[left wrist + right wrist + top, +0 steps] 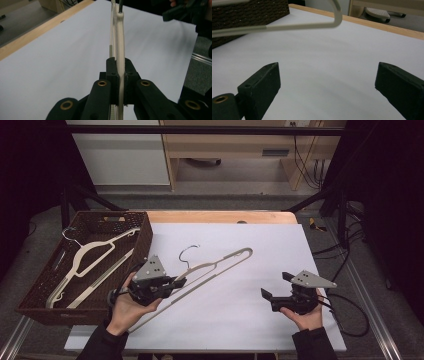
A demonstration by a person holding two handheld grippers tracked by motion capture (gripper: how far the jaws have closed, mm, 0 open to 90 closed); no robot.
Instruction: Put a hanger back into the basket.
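While the left tongs (176, 283) pinch the cream hanger (220, 264) mid-frame, the right tongs (274, 286) stand spread; next, carrying it toward the basket (143, 236) at left seems due.

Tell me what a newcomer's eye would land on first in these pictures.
First, the cream hanger stretching across the middle of the white sheet, clamped by the left gripper, whose jaws are shut on its arm. Next, the right gripper near the right edge, jaws wide apart with nothing between them. Then the dark wicker basket at the left, with another cream hanger lying inside.
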